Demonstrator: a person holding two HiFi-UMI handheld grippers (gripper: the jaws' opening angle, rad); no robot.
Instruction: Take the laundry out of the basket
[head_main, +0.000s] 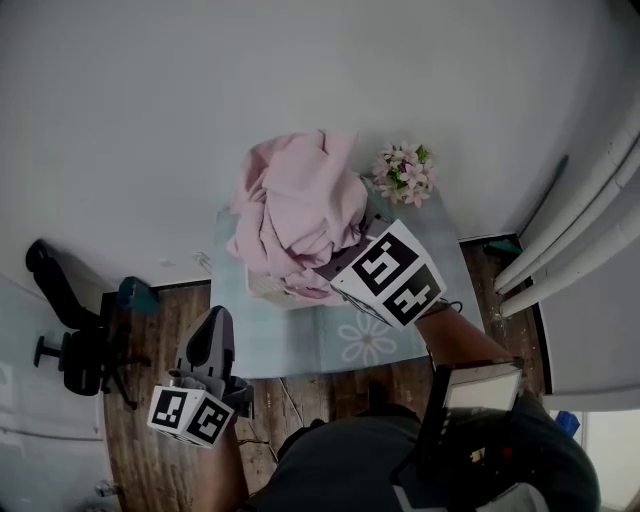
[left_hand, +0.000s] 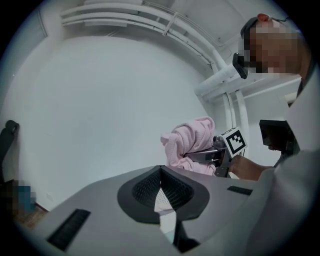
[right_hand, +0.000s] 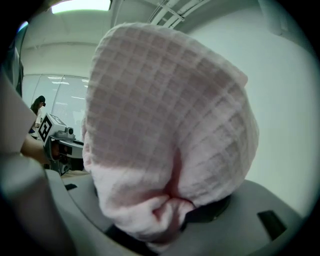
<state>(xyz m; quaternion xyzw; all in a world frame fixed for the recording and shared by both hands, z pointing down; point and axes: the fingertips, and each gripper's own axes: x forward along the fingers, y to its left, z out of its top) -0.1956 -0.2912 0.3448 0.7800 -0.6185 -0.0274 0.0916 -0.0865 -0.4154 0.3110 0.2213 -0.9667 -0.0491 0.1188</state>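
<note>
Clamping pink towel (right_hand: 170, 115), right tool (left_hand: 192, 156); flowers (head_main: 404, 173) only in head view.

Soft, even light fills every view, greyish and dim in the head view. Both gripper views bulge and darken to black at the corners. A ceiling light (right_hand: 80, 5) glares atop the right gripper view, where the pink laundry (right_hand: 170, 115) looks soft, perhaps out of focus.

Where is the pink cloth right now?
Head view, centre: the pink cloth is bunched, held by the right gripper above the pale blue surface, just left of the flowers.
</note>
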